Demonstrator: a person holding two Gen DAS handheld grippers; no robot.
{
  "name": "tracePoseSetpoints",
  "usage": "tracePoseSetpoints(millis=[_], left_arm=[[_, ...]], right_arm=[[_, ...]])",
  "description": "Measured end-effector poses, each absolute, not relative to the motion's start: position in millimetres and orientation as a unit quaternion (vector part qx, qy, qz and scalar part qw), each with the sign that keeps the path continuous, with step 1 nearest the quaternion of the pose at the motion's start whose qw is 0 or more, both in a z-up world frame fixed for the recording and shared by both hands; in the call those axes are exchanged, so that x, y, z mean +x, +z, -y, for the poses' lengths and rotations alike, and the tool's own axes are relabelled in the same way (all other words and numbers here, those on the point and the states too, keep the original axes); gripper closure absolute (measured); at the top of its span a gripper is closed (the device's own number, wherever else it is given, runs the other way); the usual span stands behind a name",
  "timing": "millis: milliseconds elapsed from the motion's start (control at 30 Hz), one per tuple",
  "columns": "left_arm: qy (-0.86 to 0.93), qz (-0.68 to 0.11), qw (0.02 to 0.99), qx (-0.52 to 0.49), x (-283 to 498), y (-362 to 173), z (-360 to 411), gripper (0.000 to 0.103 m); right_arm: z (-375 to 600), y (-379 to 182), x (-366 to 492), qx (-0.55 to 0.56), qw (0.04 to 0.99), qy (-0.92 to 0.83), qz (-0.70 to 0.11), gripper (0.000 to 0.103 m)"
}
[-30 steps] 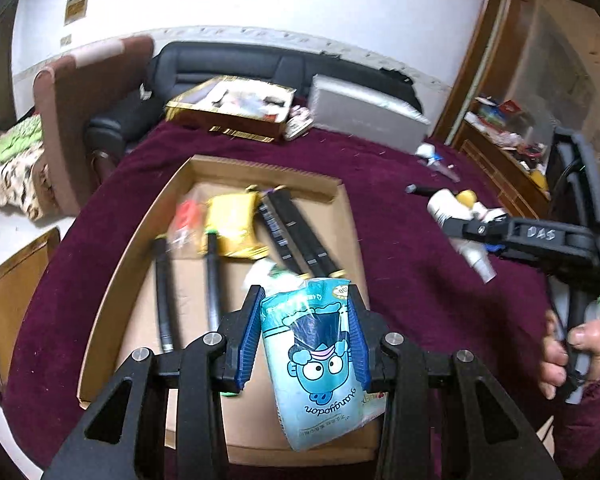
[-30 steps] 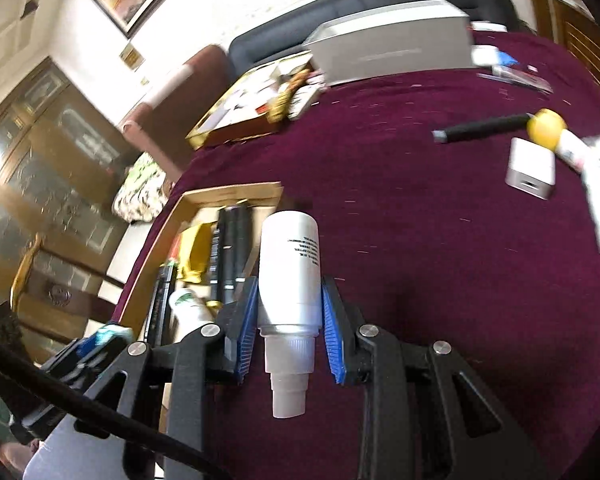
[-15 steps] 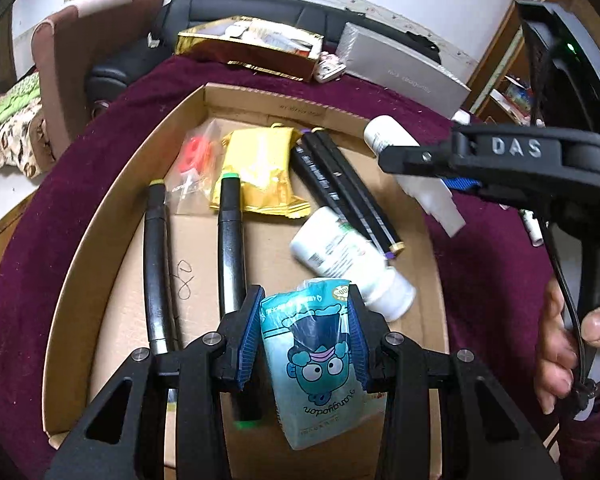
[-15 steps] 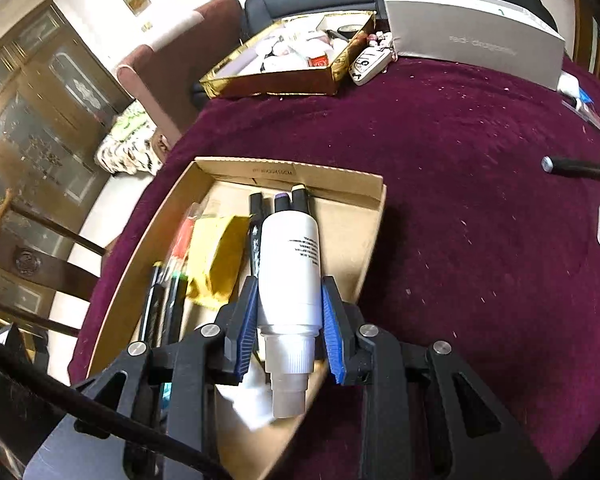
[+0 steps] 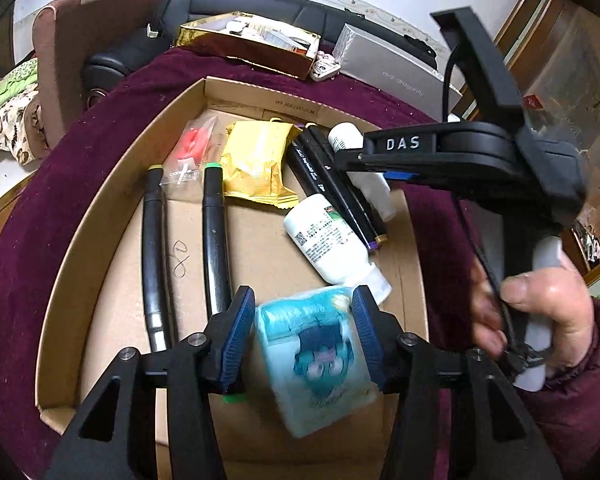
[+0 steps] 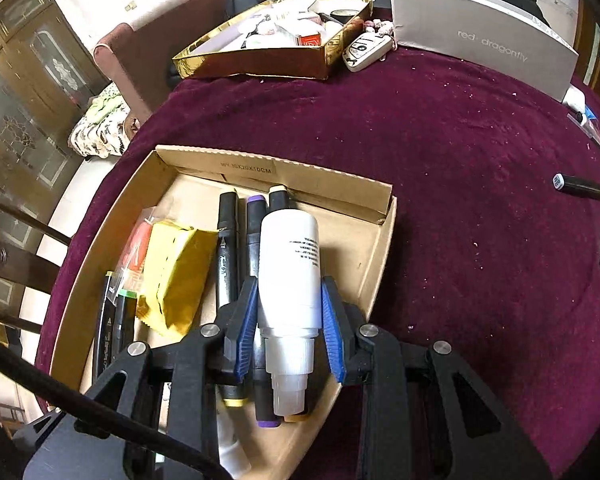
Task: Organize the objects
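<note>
Tongs on my left (image 5: 304, 340) had just been opening, pads off the blue cartoon packet (image 5: 316, 356) sitting loose between them over the cardboard box's (image 5: 100, 208) near end. My right tongs (image 6: 288, 328) were clenched on the white spray bottle (image 6: 290, 272), above the markers (image 6: 228, 248) by the box's right wall, on the maroon worktop (image 6: 460, 200).

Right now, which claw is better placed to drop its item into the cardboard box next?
Left. The left claw has just been opening, the blue pouch loose between its pads, over the cardboard box. The right claw clamps the white bottle above the markers.
</note>
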State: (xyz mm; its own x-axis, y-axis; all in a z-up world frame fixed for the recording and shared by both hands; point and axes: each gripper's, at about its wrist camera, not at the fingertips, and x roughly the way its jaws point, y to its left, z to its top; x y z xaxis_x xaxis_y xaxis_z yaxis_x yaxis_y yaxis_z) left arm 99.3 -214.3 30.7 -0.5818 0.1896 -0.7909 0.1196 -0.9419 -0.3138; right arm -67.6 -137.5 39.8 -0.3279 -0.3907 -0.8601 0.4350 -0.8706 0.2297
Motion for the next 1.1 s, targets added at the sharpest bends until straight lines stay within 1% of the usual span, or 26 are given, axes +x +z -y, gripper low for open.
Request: tracePoseSetpoints(millis=[67, 167, 200, 233, 267, 300, 400, 500, 533, 667, 700, 733, 767, 833, 867, 900, 1033, 1100], left_arm=[[0.875, 0.176, 0.019, -0.451, 104, 34, 216, 0.058], [0.877, 0.185, 0.01, -0.442, 109, 37, 220, 0.05], [0.879, 0.186, 0.007, -0.44, 111, 38, 220, 0.048], [0.88, 0.185, 0.001, -0.438, 114, 40, 221, 0.047], [0.88, 0.184, -0.004, -0.438, 113, 40, 222, 0.047], [0.881, 0.182, -0.01, -0.437, 115, 42, 223, 0.047], [0.887, 0.171, -0.027, -0.429, 119, 47, 223, 0.047], [0.893, 0.163, -0.03, -0.418, 126, 52, 220, 0.047], [0.895, 0.162, -0.029, -0.415, 128, 54, 218, 0.047], [0.898, 0.164, -0.023, -0.409, 130, 57, 213, 0.047], [0.898, 0.164, -0.022, -0.407, 131, 58, 212, 0.047], [0.899, 0.163, -0.02, -0.407, 132, 59, 210, 0.047], [0.899, 0.163, -0.019, -0.407, 132, 59, 207, 0.047], [0.9, 0.161, -0.014, -0.406, 133, 61, 202, 0.047], [0.9, 0.16, -0.012, -0.405, 133, 61, 199, 0.047], [0.901, 0.159, -0.01, -0.404, 134, 62, 195, 0.047], [0.902, 0.152, 0.004, -0.404, 136, 66, 178, 0.047], [0.902, 0.143, 0.019, -0.406, 136, 68, 165, 0.047]], right_arm=[[138, 40, -68, 0.518, 0.253, -0.817, -0.024, 0.075], [136, 43, -67, 0.512, 0.253, -0.82, -0.019, 0.071], [134, 44, -66, 0.51, 0.253, -0.822, -0.015, 0.069], [132, 47, -66, 0.506, 0.252, -0.825, -0.01, 0.06], [130, 50, -65, 0.503, 0.25, -0.827, -0.009, 0.054], [128, 52, -64, 0.5, 0.253, -0.828, -0.004, 0.051], [118, 64, -60, 0.485, 0.251, -0.838, 0.002, 0.049], [104, 80, -53, 0.462, 0.238, -0.854, -0.006, 0.041], [96, 89, -50, 0.451, 0.229, -0.863, -0.01, 0.04], [69, 118, -33, 0.392, 0.194, -0.898, -0.046, 0.04], [60, 129, -24, 0.363, 0.178, -0.913, -0.061, 0.037], [55, 136, -19, 0.345, 0.168, -0.921, -0.069, 0.026], [45, 146, -10, 0.315, 0.151, -0.934, -0.08, 0.019], [28, 159, 2, 0.272, 0.131, -0.949, -0.088, 0.013], [19, 161, 4, 0.266, 0.129, -0.951, -0.09, 0.009], [9, 159, 1, 0.281, 0.13, -0.947, -0.09, 0.0], [-24, 138, -23, 0.356, 0.13, -0.921, -0.086, 0.0], [-51, 128, -29, 0.371, 0.11, -0.919, -0.081, 0.0]])
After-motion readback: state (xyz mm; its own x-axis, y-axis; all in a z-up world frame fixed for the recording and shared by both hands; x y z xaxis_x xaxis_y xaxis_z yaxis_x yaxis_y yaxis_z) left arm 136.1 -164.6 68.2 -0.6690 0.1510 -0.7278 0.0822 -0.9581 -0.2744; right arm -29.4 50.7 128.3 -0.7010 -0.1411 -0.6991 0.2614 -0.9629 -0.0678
